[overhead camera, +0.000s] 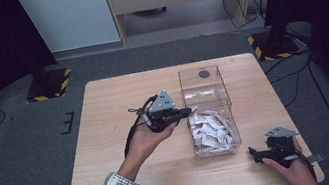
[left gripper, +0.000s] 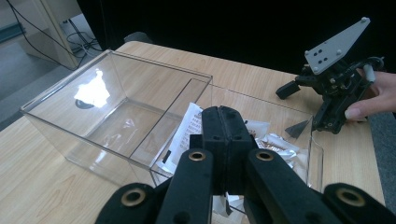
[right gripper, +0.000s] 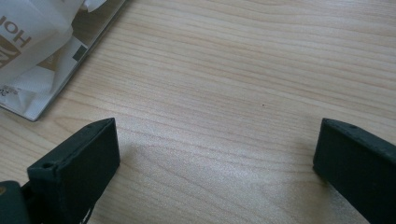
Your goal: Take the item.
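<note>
- Two grippers in play. My left gripper (overhead camera: pixel 184 113) hangs at the box's (overhead camera: pixel 223 93) left wall, above the packets (overhead camera: pixel 211 130); its jaws are pressed together, and I can't tell whether a packet is pinched between them.
- My right gripper (overhead camera: pixel 255 154) rests low on the table (overhead camera: pixel 108 132) near the box's near right corner, jaws spread wide over bare wood, holding nothing.
- The packets lie heaped in the near compartment; the far compartment is bare.
- Risk: the left jaws sit close to the thin clear wall. A careless dip could knock the rim and shift or tip the box, since nothing steadies it.
- Risk: the packets are loose, light and overlapping. I judge a pinch may take several at once or slip off.
- Risk: the clear divider is hard to see and could catch a jaw.
- Surface: pale wood-grain table, flat and uncluttered.
- Room: grey carpet, dark curtains at both sides, striped stand bases (overhead camera: pixel 48 84), cables, wooden furniture behind.
</note>
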A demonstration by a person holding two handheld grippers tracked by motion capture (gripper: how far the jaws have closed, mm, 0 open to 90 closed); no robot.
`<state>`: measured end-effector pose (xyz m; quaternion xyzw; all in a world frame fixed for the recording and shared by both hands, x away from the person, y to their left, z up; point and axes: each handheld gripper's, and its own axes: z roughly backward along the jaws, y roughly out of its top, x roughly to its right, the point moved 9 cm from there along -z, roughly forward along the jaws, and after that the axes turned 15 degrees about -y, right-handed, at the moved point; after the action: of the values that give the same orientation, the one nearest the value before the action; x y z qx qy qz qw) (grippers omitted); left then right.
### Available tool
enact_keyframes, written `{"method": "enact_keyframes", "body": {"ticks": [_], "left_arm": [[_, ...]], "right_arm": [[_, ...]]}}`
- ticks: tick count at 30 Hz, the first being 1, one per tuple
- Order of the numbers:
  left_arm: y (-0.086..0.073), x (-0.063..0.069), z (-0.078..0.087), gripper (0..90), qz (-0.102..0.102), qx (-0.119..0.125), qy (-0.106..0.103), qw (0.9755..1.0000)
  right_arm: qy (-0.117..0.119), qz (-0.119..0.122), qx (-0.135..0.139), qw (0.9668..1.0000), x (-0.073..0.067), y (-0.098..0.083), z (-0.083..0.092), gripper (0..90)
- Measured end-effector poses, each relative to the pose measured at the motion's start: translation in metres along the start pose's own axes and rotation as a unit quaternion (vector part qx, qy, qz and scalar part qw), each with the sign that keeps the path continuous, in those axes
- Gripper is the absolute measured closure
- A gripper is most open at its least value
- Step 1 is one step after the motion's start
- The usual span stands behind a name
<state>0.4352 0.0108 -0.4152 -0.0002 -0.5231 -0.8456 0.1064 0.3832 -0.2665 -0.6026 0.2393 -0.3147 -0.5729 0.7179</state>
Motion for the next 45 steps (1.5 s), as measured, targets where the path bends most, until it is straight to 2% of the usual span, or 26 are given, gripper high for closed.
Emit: {"method": "enact_keyframes", "body": {"ticks": [12,37,45], "left_arm": [[-0.002,-0.006,0.010,89.5,0.003,0.005,0.011,0.9999],[-0.015,-0.033,0.031,89.5,0.018,0.007,0.043,0.9989],[-0.015,-0.036,0.033,89.5,0.019,0.008,0.047,0.9987]], "right_arm": [[0.000,0.000,0.000,1.0000,0.000,0.000,0.000,0.8],[0.000,0.000,0.000,1.0000,0.000,0.000,0.000,0.8],[0.000,0.001,-0.001,1.0000,0.000,0.000,0.000,0.8]]}}
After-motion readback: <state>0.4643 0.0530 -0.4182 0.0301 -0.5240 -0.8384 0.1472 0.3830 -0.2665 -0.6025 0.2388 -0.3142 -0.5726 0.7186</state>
